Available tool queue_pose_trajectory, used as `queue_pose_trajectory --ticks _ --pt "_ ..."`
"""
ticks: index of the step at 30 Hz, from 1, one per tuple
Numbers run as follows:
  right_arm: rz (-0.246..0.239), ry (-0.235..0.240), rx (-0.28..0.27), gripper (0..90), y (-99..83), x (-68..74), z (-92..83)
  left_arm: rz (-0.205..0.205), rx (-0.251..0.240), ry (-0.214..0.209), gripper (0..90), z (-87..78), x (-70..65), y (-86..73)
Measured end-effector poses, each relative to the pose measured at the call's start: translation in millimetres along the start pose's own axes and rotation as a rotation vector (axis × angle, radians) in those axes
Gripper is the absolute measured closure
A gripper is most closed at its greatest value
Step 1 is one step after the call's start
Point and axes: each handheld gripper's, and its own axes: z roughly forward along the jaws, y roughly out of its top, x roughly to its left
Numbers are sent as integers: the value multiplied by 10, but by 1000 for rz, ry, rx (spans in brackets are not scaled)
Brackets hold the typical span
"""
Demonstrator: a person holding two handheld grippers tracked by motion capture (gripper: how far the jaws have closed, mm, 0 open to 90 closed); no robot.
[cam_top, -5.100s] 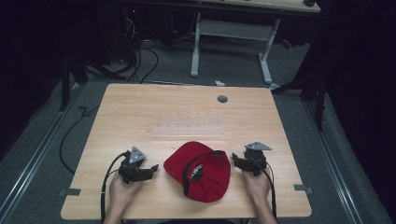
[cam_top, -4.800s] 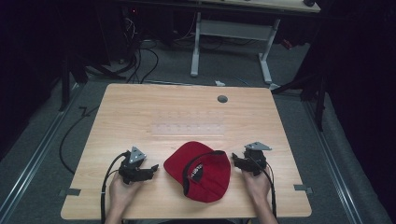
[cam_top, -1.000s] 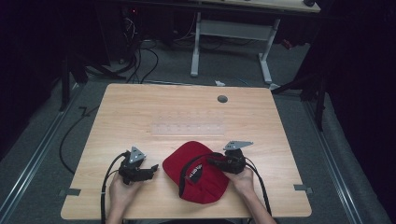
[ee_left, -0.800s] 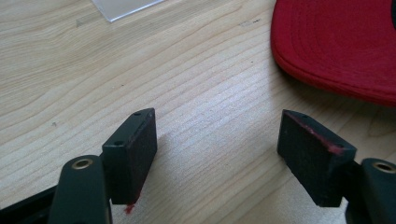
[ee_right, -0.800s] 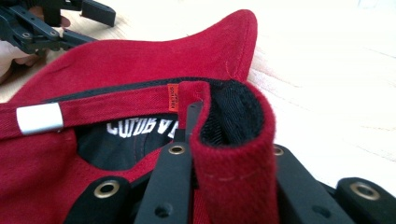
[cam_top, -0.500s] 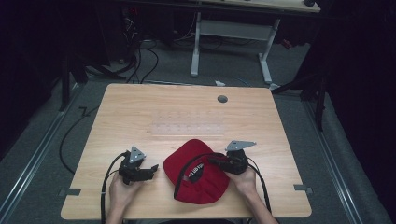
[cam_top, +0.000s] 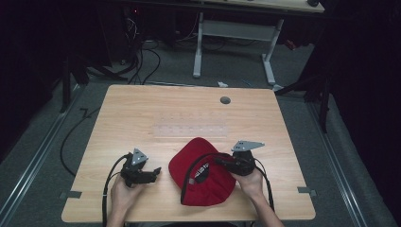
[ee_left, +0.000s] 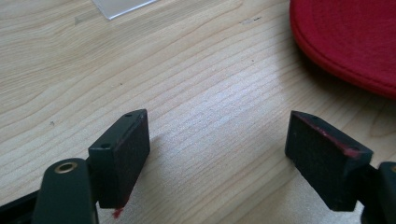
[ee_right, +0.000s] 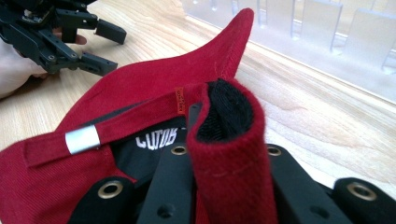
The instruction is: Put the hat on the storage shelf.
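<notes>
Fabric bunches between the jaws of the right gripper (cam_top: 222, 162), which in its own view are clamped on a folded ridge of the red cap (cam_top: 203, 172) at the back opening, beside the strap (ee_right: 107, 133) with its small metal tip (ee_right: 82, 139). The cap lies upside down near the front edge of the table (cam_top: 142, 113), about midway along it, its black lining and white lettering showing inside and its brim (ee_right: 219, 46) pointing toward the far edge. To the cap's left, near the front edge, the left gripper (cam_top: 153, 171) rests low over bare wood with its jaws wide apart and nothing between them; in its own view the cap's rim (ee_left: 345, 70) sits just beyond the right jaw without touching it.

My read is that the cap is light and soft: the crown collapses and folds wherever it is pinched, so a single grip lets the rest sag and swing. The brim looks stiffer and should hold its shape, which makes it the better place for a second hold, while the rim band or strap gives a firm doubled layer that is unlikely to slip.

Farther on, a clear plastic rack (ee_right: 327, 32) lies flat around the middle of the table, and a round grommet (cam_top: 225, 100) sits close to the far edge
</notes>
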Motion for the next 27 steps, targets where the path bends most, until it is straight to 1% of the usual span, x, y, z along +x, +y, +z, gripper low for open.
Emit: queue_pose_trajectory --ticks 5,8,12,14,19,22,25,27 --pt "14 -4 -7 830 14 -19 -48 1 0 -1 212 2 -1 0" --pt "2 -10 -7 830 63 0 -81 2 -1 -4 220 -4 1 -1" --pt "-11 -21 -11 830 127 32 -109 21 -6 1 220 -11 -4 -7" --pt "-8 -25 -10 830 150 38 -116 33 -1 -4 216 -26 -21 -12" --pt "-5 -26 -24 830 198 53 -160 54 -36 -47 214 -106 -120 3" --pt "-2 -27 -37 830 232 68 -203 79 -54 -73 211 -154 -208 19" --pt "4 -28 -51 830 265 71 -242 99 -56 -102 208 -182 -305 25" --pt "5 -29 -59 830 291 75 -266 117 -46 -111 202 -185 -352 20"
